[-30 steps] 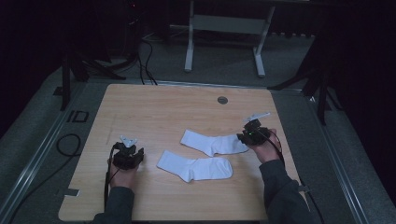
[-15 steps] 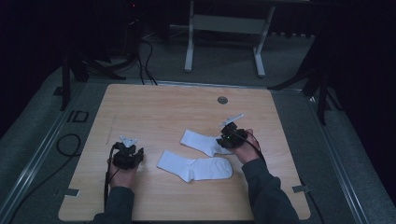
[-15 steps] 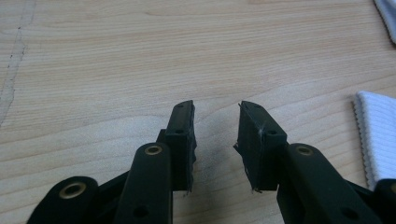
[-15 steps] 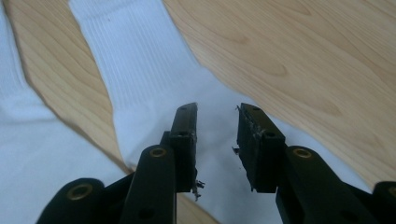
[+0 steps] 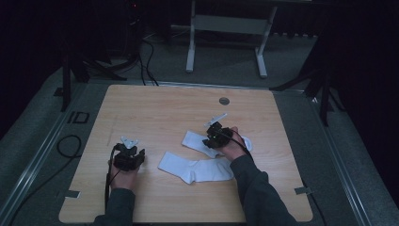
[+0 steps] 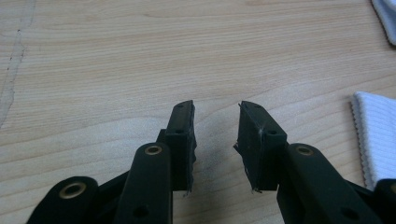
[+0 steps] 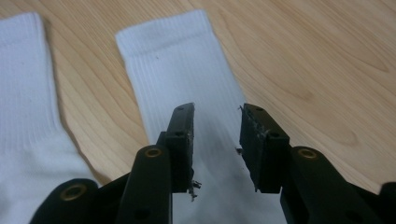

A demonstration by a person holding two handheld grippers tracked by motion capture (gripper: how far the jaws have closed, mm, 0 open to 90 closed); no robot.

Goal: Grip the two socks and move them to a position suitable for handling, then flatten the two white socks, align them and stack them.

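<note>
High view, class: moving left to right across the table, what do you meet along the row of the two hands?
Left gripper → near white sock → right gripper, above the far white sock.

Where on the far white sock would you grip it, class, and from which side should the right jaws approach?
Grip the far sock mid-leg, coming straight down from above: it lies flat on the table, and the right gripper already hangs over that part, jaws apart.

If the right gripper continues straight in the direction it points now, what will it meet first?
Probably the farther white sock: the right gripper hangs open just above it, pointing along it toward the ribbed cuff. Beyond the cuff lies bare table. The height above the sock is unclear.
</note>
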